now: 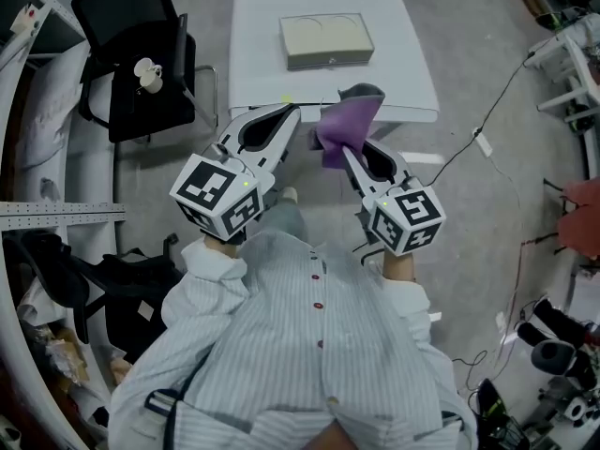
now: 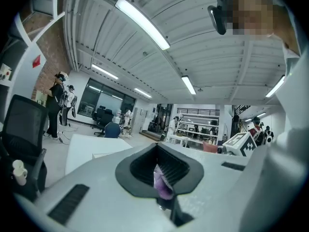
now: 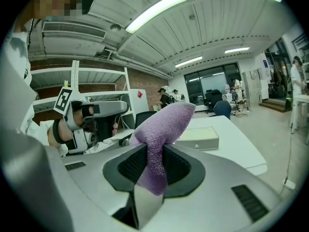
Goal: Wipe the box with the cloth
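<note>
A flat beige box [image 1: 326,40] lies on the white table [image 1: 281,7], far from both grippers. My right gripper [image 1: 349,153] is shut on a purple cloth [image 1: 345,125], held in the air just before the table's near edge. The cloth [image 3: 161,132] stands up in a fold between the pads, with the box [image 3: 199,137] behind it. My left gripper [image 1: 293,111] hovers just left of the cloth, its jaws together. A small bit of the purple cloth [image 2: 163,182] shows pinched between the left pads.
A black office chair [image 1: 141,54] with a small white figure on its seat stands left of the table. A cable and plug [image 1: 483,143] lie on the floor at the right. Shelving and clutter line the left side.
</note>
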Motion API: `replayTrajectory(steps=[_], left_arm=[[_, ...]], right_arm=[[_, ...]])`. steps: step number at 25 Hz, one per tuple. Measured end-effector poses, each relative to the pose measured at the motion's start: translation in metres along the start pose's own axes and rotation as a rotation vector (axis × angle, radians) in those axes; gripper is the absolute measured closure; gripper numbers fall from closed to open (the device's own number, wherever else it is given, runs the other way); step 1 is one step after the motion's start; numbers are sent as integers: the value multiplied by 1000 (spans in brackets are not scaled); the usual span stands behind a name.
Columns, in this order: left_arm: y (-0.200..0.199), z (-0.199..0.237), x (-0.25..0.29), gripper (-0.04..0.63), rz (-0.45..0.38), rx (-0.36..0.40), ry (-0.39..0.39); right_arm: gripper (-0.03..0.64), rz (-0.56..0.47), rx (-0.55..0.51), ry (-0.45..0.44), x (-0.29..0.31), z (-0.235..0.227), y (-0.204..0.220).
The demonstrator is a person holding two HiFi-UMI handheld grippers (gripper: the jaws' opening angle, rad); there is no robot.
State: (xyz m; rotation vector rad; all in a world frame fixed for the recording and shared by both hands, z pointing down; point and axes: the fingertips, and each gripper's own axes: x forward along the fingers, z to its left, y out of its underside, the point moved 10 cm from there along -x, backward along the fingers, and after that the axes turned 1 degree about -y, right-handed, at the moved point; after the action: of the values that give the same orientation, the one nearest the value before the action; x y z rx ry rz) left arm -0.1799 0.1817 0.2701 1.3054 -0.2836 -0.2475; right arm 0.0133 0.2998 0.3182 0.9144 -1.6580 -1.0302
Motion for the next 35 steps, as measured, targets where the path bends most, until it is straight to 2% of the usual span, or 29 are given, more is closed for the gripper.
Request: replayTrajectory(steps=[9, 15, 26, 35], left_arm=[[-16, 81, 49, 586, 14, -11, 11], [-17, 121, 71, 586, 39, -18, 26], [-6, 157, 109, 586, 84, -55, 34], [-12, 182, 162, 586, 81, -75, -20]], right_arm=[[520, 14, 1, 8, 81, -40, -36], [520, 24, 8, 35, 117, -60, -50], [520, 51, 34, 95, 143, -101, -54], [520, 77, 47, 42, 180, -161, -72]])
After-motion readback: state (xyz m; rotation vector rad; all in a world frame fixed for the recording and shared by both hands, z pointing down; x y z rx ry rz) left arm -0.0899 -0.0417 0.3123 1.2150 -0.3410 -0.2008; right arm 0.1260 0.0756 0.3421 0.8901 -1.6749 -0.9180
